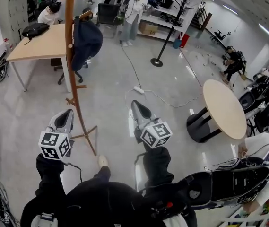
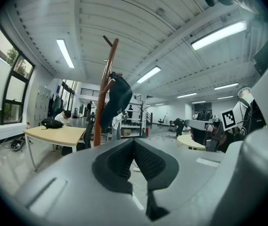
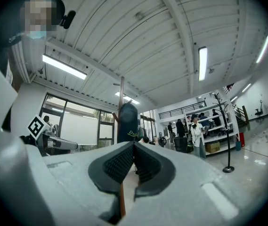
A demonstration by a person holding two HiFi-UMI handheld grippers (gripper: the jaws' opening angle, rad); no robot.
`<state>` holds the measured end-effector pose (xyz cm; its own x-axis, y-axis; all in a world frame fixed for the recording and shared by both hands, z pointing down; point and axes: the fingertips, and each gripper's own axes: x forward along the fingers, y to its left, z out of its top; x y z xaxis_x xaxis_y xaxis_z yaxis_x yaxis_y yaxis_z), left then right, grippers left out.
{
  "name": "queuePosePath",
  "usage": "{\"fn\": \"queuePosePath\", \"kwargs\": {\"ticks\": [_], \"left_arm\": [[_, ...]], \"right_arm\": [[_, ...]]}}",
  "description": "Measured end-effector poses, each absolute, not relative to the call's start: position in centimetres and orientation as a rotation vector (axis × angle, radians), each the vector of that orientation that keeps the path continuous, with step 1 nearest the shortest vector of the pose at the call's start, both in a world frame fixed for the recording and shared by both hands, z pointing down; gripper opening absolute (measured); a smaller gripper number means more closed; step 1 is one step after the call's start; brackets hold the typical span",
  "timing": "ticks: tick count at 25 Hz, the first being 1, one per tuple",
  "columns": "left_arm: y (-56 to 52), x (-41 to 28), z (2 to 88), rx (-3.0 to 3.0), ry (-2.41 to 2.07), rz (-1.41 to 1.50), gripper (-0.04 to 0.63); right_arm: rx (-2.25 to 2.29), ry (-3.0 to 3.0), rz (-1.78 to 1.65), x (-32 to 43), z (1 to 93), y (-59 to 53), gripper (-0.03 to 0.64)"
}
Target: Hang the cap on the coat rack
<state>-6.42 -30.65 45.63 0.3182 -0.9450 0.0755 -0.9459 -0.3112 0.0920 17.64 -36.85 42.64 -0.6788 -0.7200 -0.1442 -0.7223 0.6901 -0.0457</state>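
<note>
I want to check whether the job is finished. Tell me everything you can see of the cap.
The cap is dark navy and looks like soft cloth, with small pale lettering that shows in the right gripper view. It hangs limp from an upper peg of the brown wooden coat rack, draped against its pole, high above the floor. Nothing else touches it.

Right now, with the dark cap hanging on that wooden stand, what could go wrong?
1. The cap hangs from a side peg of the coat rack, so a bump to the pole might shake it off.
2. The rack's foot sits close to the person's shoe, and a careless step could knock it.
3. A cable and power strip lie on the floor nearby and could trip someone.
</note>
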Motion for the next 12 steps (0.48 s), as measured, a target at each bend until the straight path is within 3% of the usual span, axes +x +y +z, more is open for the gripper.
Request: {"fn": "queuePosePath", "kwargs": {"ticks": [12], "left_arm": [[-32.4,-5.4,46.5,2.467,-1.781,0.028,0.002]], "right_arm": [[-1.162,2.742,0.012,18.4,44.2,-38.6,0.002]]}}
